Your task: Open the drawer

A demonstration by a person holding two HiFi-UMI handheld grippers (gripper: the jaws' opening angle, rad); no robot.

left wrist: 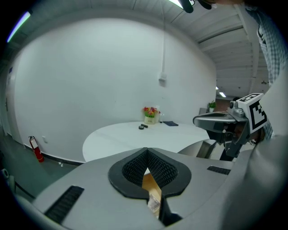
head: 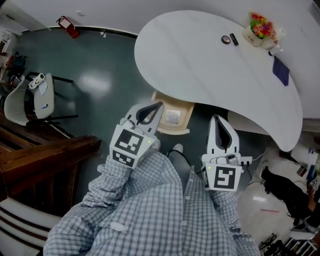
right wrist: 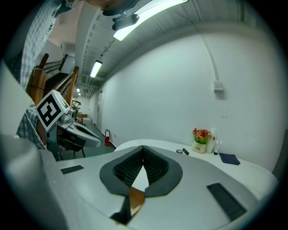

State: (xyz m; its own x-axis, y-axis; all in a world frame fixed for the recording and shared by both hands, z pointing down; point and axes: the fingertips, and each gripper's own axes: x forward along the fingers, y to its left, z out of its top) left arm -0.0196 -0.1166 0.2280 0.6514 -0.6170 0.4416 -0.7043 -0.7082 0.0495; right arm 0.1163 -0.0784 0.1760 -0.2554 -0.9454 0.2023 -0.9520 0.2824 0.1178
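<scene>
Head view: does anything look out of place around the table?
Only the wooden drawer stands out: it sits pulled out from under the white table edge, with something pale inside. Nothing looks spilled or damaged.

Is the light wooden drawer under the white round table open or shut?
Open: the light wooden drawer sticks out past the edge of the white table, its inside exposed in the head view.

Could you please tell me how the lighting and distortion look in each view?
Head view: dim overall, a glare patch on the floor, the table edge bowed by the wide lens. Left gripper view: black vignette, wall bulging. Right gripper view: ceiling lamp blown out, corners dark.
</scene>
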